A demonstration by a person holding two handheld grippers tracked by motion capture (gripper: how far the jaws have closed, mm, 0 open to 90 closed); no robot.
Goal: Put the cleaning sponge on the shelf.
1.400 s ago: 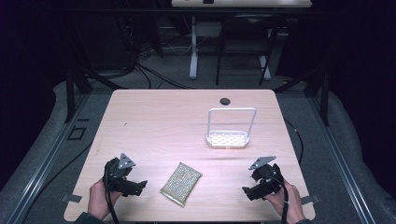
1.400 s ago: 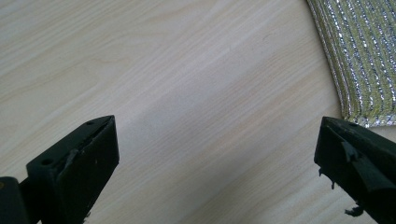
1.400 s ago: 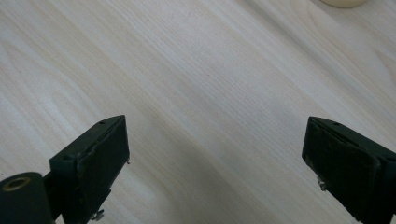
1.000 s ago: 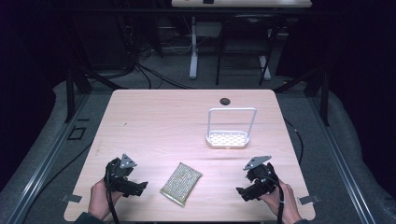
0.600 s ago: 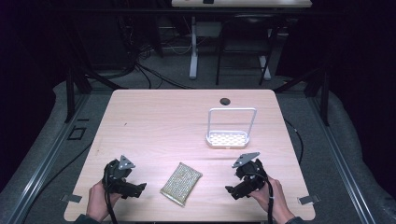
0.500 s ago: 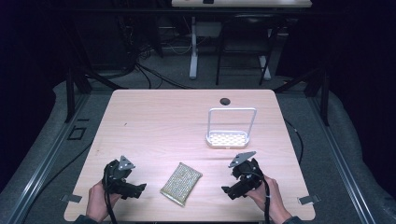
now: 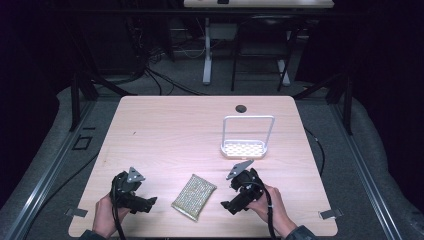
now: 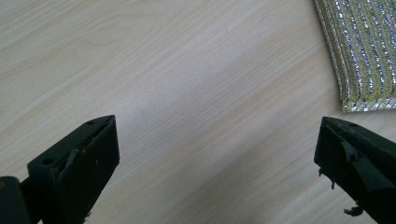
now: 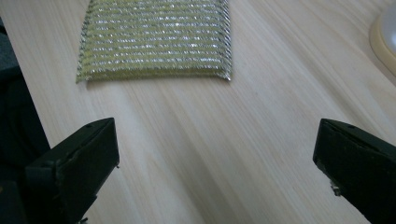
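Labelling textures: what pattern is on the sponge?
Yellow-green with glittery silver stripes; the sponge shows best in the right gripper view.

The left gripper [image 7: 148, 202] is sitting low in the left hand [image 7: 107, 217], jaws spread wide. The right gripper [image 7: 227, 206] is resting in the right hand [image 7: 272, 205], jaws wide apart too.

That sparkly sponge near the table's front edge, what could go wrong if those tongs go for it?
The sponge lies flat on the table, so the open right tongs might just shove it instead of gripping. It sits near the front edge and could slide off. The left tongs are close and could collide.
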